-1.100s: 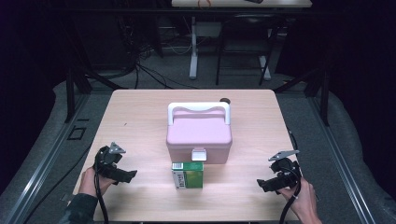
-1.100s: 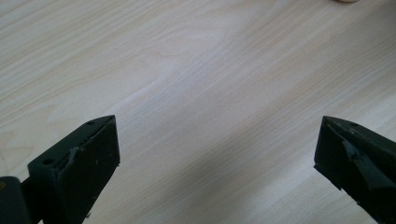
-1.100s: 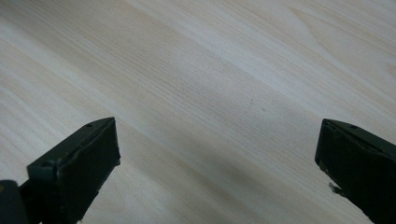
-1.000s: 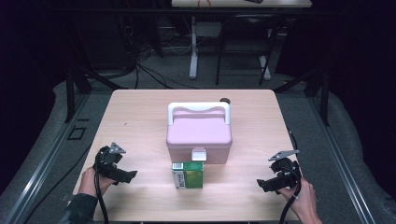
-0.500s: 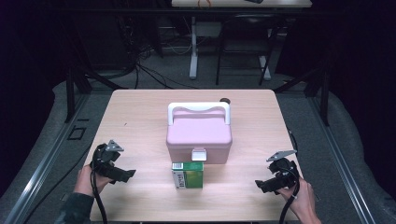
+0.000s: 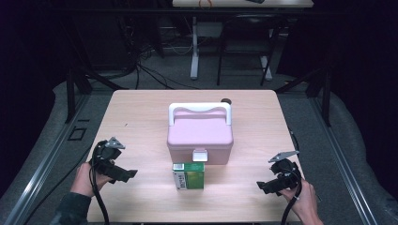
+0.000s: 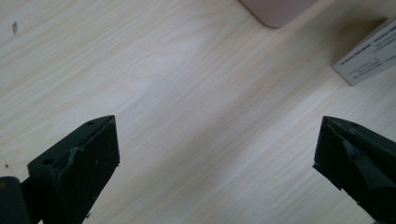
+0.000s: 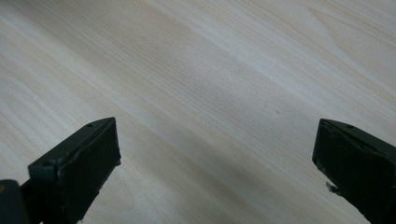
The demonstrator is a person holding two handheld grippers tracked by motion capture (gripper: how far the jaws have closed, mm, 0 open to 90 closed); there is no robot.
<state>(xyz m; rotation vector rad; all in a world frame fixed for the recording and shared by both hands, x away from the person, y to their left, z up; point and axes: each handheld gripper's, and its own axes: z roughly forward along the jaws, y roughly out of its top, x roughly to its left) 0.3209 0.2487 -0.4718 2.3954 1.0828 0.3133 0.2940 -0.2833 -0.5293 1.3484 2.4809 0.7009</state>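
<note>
A small green carton [image 6: 189,176] stands near the front edge of a pale wooden table [image 6: 141,112], with a white barcode label along its top; the print is too small to read. In the left gripper view its grey side [image 7: 369,58] shows lines of blurred text. To the carton's left, well apart, a hand holds the left gripper [image 6: 126,174], jaws spread wide over bare wood. To its right, equally far, the right gripper [image 6: 262,186] is also spread and empty. Just behind the carton sits a pink box [image 6: 200,136] with a white handle and front latch. Both grippers have edged slightly outward since the earlier pictures
</note>
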